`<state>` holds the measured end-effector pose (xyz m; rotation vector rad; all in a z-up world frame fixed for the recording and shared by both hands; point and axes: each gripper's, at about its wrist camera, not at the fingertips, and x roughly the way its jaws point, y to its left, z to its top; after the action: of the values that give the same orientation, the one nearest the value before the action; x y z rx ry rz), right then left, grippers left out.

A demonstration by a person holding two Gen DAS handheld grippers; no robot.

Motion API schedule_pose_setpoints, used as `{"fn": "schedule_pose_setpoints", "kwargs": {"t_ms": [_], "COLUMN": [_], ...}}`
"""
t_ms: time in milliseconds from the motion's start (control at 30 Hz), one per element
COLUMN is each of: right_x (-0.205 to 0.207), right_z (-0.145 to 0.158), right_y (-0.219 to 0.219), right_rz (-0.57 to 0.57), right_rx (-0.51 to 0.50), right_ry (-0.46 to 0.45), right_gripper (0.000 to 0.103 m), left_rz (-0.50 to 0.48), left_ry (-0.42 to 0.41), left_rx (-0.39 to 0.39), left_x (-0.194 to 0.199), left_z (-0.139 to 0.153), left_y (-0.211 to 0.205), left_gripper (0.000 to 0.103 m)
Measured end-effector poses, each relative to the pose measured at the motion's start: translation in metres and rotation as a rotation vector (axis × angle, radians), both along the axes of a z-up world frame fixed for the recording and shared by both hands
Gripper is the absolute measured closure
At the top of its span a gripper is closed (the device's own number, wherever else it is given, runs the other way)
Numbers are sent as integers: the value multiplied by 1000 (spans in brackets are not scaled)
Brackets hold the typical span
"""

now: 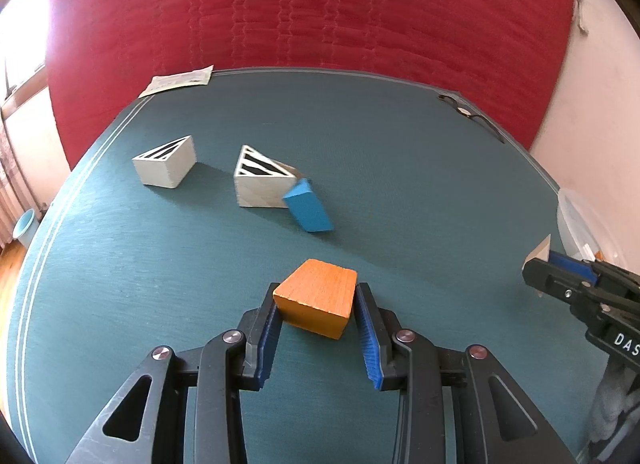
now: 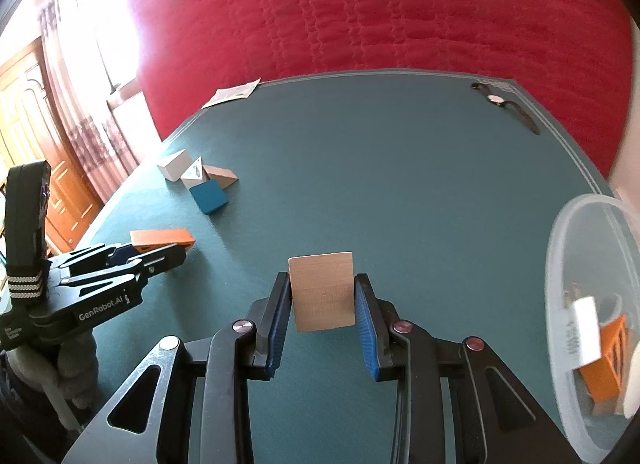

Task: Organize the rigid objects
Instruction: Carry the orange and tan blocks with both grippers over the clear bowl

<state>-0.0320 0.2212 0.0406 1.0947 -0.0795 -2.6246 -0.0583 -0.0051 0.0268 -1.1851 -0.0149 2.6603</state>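
Observation:
My left gripper [image 1: 316, 304] is shut on an orange wooden block [image 1: 318, 298], held low over the teal table [image 1: 400, 168]. My right gripper [image 2: 323, 296] is shut on a plain light wooden block [image 2: 322, 290], held above the table. Further back on the left lie a blue block [image 1: 309, 206], a white striped triangular block [image 1: 260, 180] touching it, and a second white striped block [image 1: 165, 162] apart to the left. The right gripper [image 1: 538, 264] shows at the right edge of the left wrist view. The left gripper [image 2: 176, 250] with the orange block [image 2: 162, 239] shows in the right wrist view.
A clear plastic container [image 2: 588, 324] at the right table edge holds an orange block and a white piece. A wristwatch [image 2: 506, 104] lies at the back right, a paper leaflet [image 1: 178, 80] at the back left. A red quilt hangs behind the table.

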Motion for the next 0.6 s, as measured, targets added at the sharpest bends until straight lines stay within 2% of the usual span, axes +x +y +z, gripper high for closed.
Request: {"fn": "schedule_pose_setpoints", "kwargs": {"t_ms": [600], "right_x": [31], "right_z": [20], "right_y": [69], "right_rz": [-130], "right_rx": [-27], "right_ry": [66], "right_gripper": [70], "left_rz": [-92], "left_ry": [13], "left_rx": [-19], "left_x": [11], "left_z": [8], "left_y": [59], "left_gripper": [66]}}
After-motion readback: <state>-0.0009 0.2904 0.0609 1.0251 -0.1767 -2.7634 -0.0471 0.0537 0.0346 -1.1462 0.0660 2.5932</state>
